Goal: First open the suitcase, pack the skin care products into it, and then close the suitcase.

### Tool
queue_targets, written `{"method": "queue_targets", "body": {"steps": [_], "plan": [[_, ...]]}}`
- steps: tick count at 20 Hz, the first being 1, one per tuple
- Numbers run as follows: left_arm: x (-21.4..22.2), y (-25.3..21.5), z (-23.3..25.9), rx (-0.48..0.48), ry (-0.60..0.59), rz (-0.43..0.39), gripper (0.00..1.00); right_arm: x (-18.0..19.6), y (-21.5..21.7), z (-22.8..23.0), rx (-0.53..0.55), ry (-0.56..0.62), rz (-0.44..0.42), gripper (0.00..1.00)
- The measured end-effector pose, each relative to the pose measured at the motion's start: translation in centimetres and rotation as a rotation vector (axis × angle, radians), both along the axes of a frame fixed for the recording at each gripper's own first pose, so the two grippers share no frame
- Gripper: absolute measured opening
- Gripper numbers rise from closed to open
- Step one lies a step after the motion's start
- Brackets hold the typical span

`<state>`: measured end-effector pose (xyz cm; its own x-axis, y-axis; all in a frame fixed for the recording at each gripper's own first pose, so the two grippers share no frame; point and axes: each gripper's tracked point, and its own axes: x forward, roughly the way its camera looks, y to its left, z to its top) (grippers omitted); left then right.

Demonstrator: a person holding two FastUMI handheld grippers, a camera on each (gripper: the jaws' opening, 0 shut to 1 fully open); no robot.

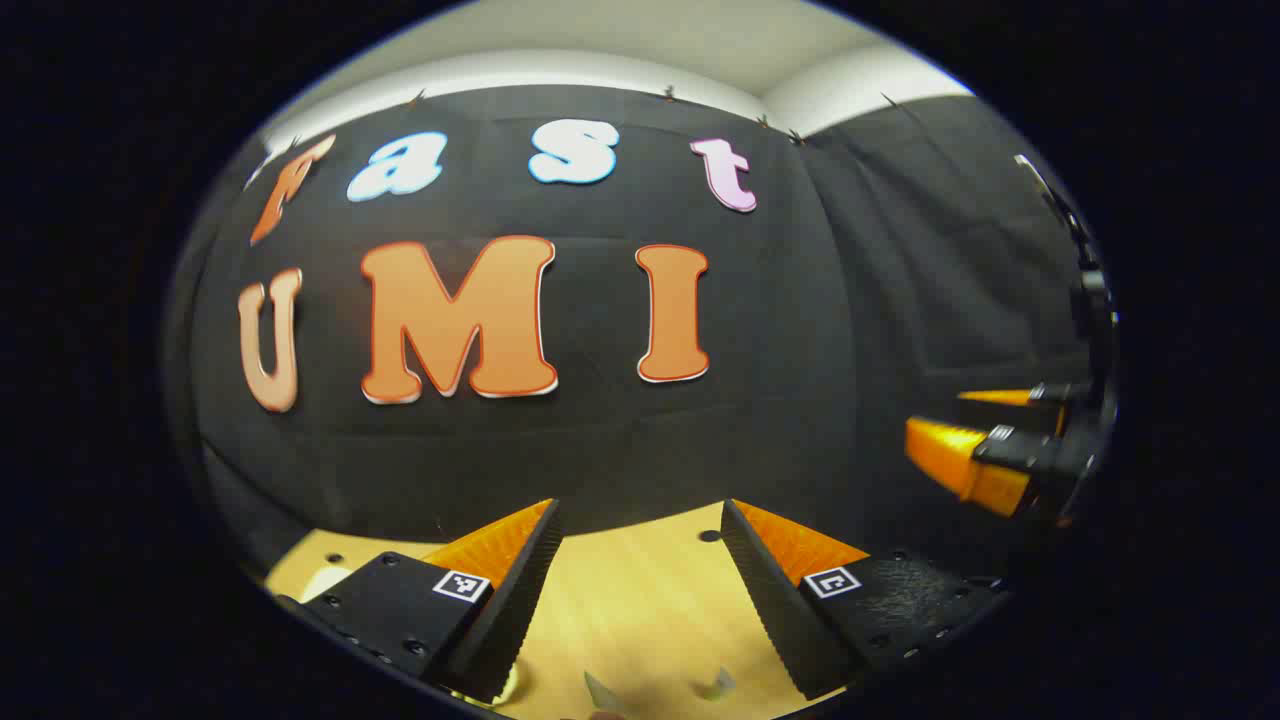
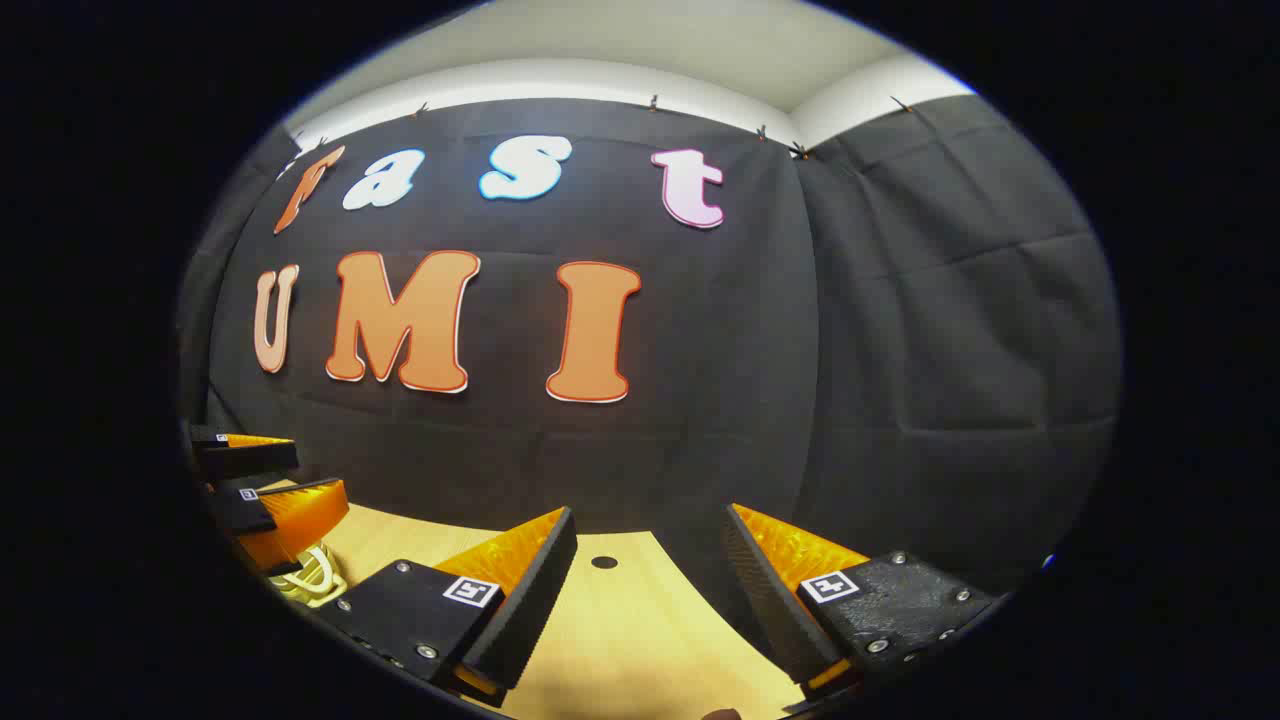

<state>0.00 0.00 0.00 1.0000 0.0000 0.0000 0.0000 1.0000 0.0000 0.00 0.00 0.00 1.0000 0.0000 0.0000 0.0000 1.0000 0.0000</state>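
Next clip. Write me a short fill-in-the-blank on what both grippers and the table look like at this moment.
1. The left gripper has its jaws ____, with nothing between them.
2. The right gripper points toward the booth's black ____.
3. Under both grippers lies a light ____ table.
4. The inner faces of the fingers are ____ in colour.

Missing words: open; cloth wall; wooden; orange

A light wooden table (image 1: 640, 600) runs up to the black cloth wall. A small dark round hole (image 2: 604, 562) is set in its top. In the right gripper view, a pale cream looped object (image 2: 312, 580) rests on the table near its left side; what it is cannot be told.
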Motion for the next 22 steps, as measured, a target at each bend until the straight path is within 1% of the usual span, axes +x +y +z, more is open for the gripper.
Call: {"method": "queue_targets", "body": {"steps": [1,2,3,5,6,7,9,10,11,12,13,14,15,17,19,21,22], "plan": [[-0.9,2.2,0.9,-0.016,-0.015,0.011,0.98,-1.5,2.1,0.5,-0.009,-0.004,0.001,0.94],[-2.0,5.1,1.9,-0.012,-0.027,0.044,1.00,-2.5,3.8,1.1,-0.006,-0.005,0.009,0.94],[-2.9,7.9,2.9,-0.011,-0.030,0.077,0.98,-3.2,5.2,1.5,0.007,-0.007,0.020,0.94],[-5.4,12.5,4.4,-0.078,-0.038,0.140,0.98,-3.9,8.0,2.4,0.040,-0.013,0.059,0.94],[-6.3,14.9,5.4,-0.126,-0.049,0.185,0.98,-4.0,9.1,3.0,0.053,-0.022,0.077,0.91],[-7.3,17.3,6.4,-0.165,-0.071,0.242,0.97,-3.8,9.9,3.4,0.060,-0.032,0.094,0.94],[-9.5,21.4,8.0,-0.182,-0.119,0.346,0.97,-3.2,11.2,4.2,0.080,-0.046,0.140,0.94],[-10.5,22.9,8.7,-0.172,-0.126,0.394,0.94,-3.0,12.0,4.5,0.096,-0.045,0.178,0.94],[-11.4,23.8,8.9,-0.163,-0.119,0.435,0.94,-2.6,12.5,4.6,0.115,-0.037,0.207,0.94],[-12.2,24.1,8.8,-0.159,-0.112,0.457,0.97,-2.3,12.7,4.7,0.134,-0.030,0.227,0.94],[-12.7,23.9,9.0,-0.161,-0.111,0.468,0.97,-2.0,12.7,4.9,0.150,-0.025,0.248,0.94],[-13.0,23.7,9.1,-0.165,-0.115,0.476,0.94,-1.8,12.6,4.8,0.158,-0.018,0.267,0.94],[-13.4,23.6,9.4,-0.168,-0.117,0.488,0.97,-1.7,12.2,4.5,0.154,-0.009,0.279,0.94],[-13.9,23.3,9.1,-0.172,-0.110,0.509,0.97,-1.4,12.3,4.1,0.129,0.003,0.305,0.94],[-13.9,23.1,8.1,-0.151,-0.080,0.536,0.97,-1.3,12.6,3.7,0.114,0.009,0.341,0.94],[-14.4,22.5,6.4,-0.141,-0.037,0.569,0.94,-1.5,13.0,3.0,0.095,0.024,0.379,0.94],[-14.1,21.8,5.7,-0.155,-0.028,0.561,0.97,-1.5,13.0,2.7,0.082,0.029,0.386,0.94]]}}
